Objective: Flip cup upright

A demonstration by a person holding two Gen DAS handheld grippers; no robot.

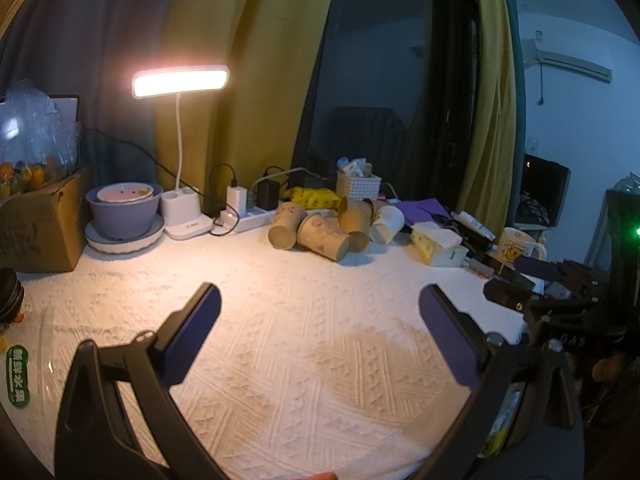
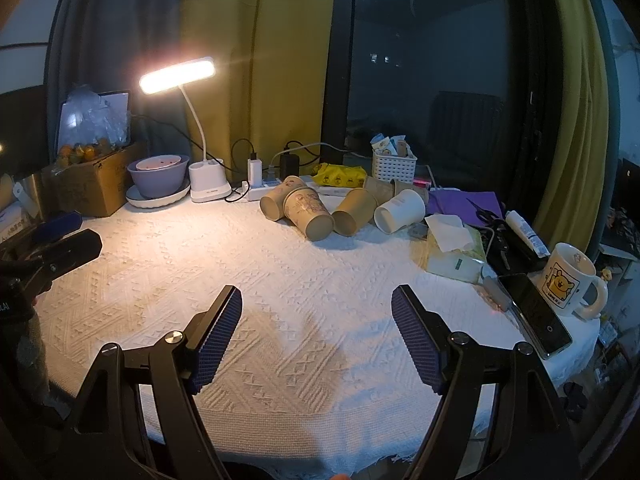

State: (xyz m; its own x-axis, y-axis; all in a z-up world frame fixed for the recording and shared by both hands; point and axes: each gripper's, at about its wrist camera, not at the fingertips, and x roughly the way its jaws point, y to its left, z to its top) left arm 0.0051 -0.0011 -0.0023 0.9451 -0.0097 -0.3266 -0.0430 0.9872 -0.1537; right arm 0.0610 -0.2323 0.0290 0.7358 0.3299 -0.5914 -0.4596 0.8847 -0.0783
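Observation:
Several paper cups lie on their sides in a heap at the back of the table. A patterned tan cup (image 2: pixel 309 213) lies in front, mouth toward me, also in the left wrist view (image 1: pixel 323 237). A white cup (image 2: pixel 399 208) lies at the heap's right end, seen too in the left wrist view (image 1: pixel 385 219). My left gripper (image 1: pixel 320 300) is open and empty above the white cloth, well short of the cups. My right gripper (image 2: pixel 317 300) is open and empty, also short of them. The right gripper's tips show at the right edge of the left wrist view (image 1: pixel 516 288).
A lit desk lamp (image 2: pixel 177 75) stands at the back left beside a purple bowl on a plate (image 2: pixel 158 178) and a cardboard box (image 2: pixel 94 184). A tissue box (image 2: pixel 454 254), phone (image 2: pixel 536 314) and cartoon mug (image 2: pixel 568 280) sit at the right. A power strip (image 2: pixel 260 190) lies behind the cups.

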